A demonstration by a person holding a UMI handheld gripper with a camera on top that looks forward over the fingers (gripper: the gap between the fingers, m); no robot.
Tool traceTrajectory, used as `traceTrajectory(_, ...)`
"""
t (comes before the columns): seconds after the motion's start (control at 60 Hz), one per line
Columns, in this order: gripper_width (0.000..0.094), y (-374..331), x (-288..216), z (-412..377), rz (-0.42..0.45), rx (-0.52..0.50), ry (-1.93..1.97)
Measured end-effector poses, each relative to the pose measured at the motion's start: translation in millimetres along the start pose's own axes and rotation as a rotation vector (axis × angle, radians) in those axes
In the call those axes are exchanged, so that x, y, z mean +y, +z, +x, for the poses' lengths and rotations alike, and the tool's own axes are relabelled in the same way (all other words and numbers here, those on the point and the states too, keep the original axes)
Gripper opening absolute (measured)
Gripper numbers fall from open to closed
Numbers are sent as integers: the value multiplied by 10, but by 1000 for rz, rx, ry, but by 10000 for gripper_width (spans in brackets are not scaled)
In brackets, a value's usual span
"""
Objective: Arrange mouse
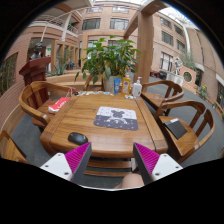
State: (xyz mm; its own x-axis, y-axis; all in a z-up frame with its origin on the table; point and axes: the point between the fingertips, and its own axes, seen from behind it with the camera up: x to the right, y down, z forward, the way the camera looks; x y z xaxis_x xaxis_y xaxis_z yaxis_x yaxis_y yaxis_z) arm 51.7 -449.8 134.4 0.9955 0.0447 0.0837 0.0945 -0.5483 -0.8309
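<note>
Gripper [109, 160] hung open, nothing between pads. Mouse [77, 138] sat on near edge of wooden table [150, 130], just ahead, off toward left finger. Mouse pad [117, 118] lay farther in, right of mouse.

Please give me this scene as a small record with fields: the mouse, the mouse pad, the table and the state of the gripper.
mouse: dark, on the wooden table, off the pad, just ahead of the left finger
mouse pad: dark, printed, lies flat mid-table
table: wooden, chairs around it
plant: potted, at the far end
gripper: jaws open, empty, before the near table edge
</note>
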Motion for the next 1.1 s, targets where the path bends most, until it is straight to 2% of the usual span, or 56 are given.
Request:
traceTrajectory(0.217,858,231,374,-186,-80,-37,-20)
traceTrajectory(0.35,853,448,586,-557,-113,-102,-40)
traceTrajectory(0.55,854,972,589,-1152,-58,-188,-100)
traceTrajectory(0.667,854,1323,526,-1270,-37,-175,-111)
traceTrajectory(0.783,855,1622,560,-1292,-71,-162,-131)
traceTrajectory(0.883,855,1733,453,-1349,-57,-187,-120)
traceTrajectory(1.1,852,2053,249,-1296,-48,-169,-118)
